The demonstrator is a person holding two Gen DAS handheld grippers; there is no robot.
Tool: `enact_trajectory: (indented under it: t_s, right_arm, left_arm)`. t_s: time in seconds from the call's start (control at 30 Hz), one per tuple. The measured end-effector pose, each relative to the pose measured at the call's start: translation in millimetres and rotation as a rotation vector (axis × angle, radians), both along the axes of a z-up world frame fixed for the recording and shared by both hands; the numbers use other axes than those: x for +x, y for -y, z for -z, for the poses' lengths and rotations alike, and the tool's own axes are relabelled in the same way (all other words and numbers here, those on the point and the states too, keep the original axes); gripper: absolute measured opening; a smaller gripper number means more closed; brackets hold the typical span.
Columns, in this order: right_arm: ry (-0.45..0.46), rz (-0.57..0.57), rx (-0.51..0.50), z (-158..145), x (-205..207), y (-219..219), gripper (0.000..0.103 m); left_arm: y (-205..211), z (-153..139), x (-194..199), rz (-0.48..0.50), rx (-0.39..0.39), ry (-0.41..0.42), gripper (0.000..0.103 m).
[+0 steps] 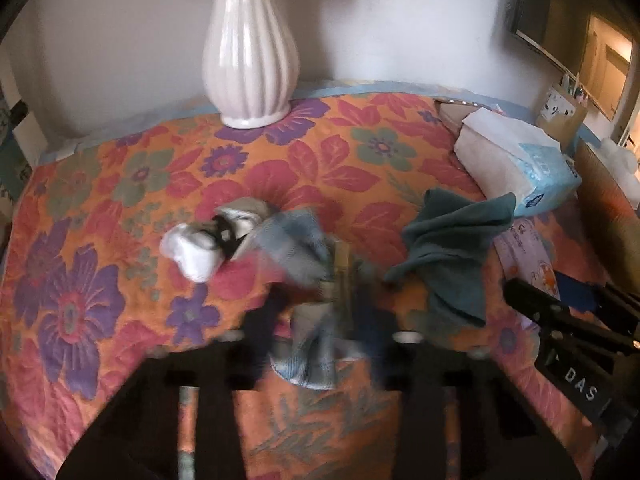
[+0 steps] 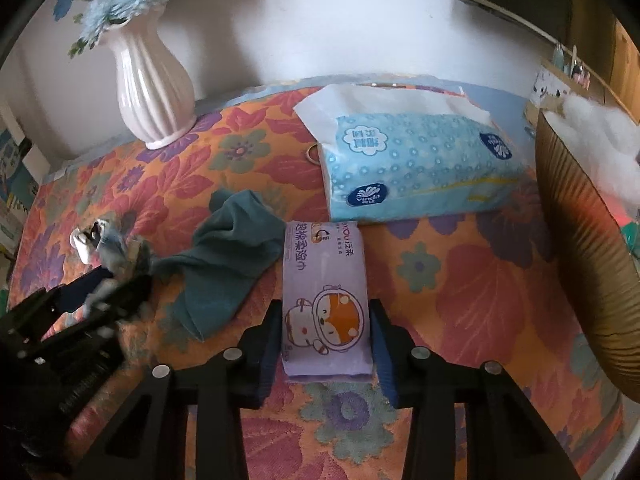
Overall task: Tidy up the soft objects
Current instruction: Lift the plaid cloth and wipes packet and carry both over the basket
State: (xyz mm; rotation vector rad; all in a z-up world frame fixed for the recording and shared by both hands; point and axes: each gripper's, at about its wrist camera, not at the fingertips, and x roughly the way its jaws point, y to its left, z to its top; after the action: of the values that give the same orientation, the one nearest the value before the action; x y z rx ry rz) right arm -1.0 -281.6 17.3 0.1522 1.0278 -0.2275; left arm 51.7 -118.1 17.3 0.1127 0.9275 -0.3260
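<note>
Floral tabletop (image 2: pixel 480 300) clutter: left gripper (image 1: pixel 320 320) clamped a blurred pale-blue cloth (image 1: pixel 304 248); right gripper (image 2: pixel 326 340), fingers apart, straddled the purple tissue pack (image 2: pixel 324 280) — squeeze gently, centred.

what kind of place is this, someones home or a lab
Most likely a lived-in home: a floral tablecloth covers the table, a white ribbed vase of flowers stands against the wall, and household tissue packs lie beside a loose teal cloth.
</note>
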Motion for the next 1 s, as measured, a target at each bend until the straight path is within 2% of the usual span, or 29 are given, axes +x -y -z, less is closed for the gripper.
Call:
enact_trajectory:
  t_s: [0.1, 0.3, 0.47, 0.57, 0.67, 0.73, 0.8, 0.83, 0.9, 0.97, 1.0]
  right_arm:
    - [0.018, -0.04, 0.059, -2, -8, -1, 0.038]
    - [0.008, -0.146, 0.141, -5, -39, -20, 0.038]
    - [-0.004, -0.274, 0.154, -11, -64, -56, 0.038]
    - [-0.005, -0.35, 0.118, -13, -79, -78, 0.038]
    - [-0.014, -0.361, 0.09, -10, -85, -88, 0.039]
    - [-0.022, -0.352, 0.089, -8, -87, -88, 0.04]
    - [-0.025, -0.347, 0.09, -9, -84, -91, 0.053]
    - [-0.025, -0.342, 0.091, -9, -83, -92, 0.056]
    - [-0.026, -0.334, 0.086, -8, -82, -95, 0.057]
    - [-0.024, -0.328, 0.048, -6, -79, -101, 0.057]
    - [-0.026, -0.325, 0.035, -5, -78, -103, 0.057]
  left_arm:
    - [-15, -4, -13, 0.006, -0.059, -0.019, 0.021]
    - [-45, -9, -61, 0.0, -0.088, -0.017, 0.021]
    - [-82, -7, -84, -0.044, -0.153, -0.045, 0.021]
    - [-104, -6, -90, -0.06, -0.213, -0.057, 0.021]
    - [-121, -3, -94, -0.064, -0.255, -0.072, 0.021]
    - [-126, 0, -96, -0.052, -0.282, -0.084, 0.024]
    - [-126, 0, -98, -0.036, -0.297, -0.084, 0.03]
    - [-125, -1, -98, -0.029, -0.302, -0.085, 0.035]
    - [-120, -2, -99, -0.028, -0.281, -0.082, 0.037]
    - [-114, -2, -99, -0.023, -0.268, -0.083, 0.046]
    - [-111, -3, -100, -0.015, -0.27, -0.083, 0.056]
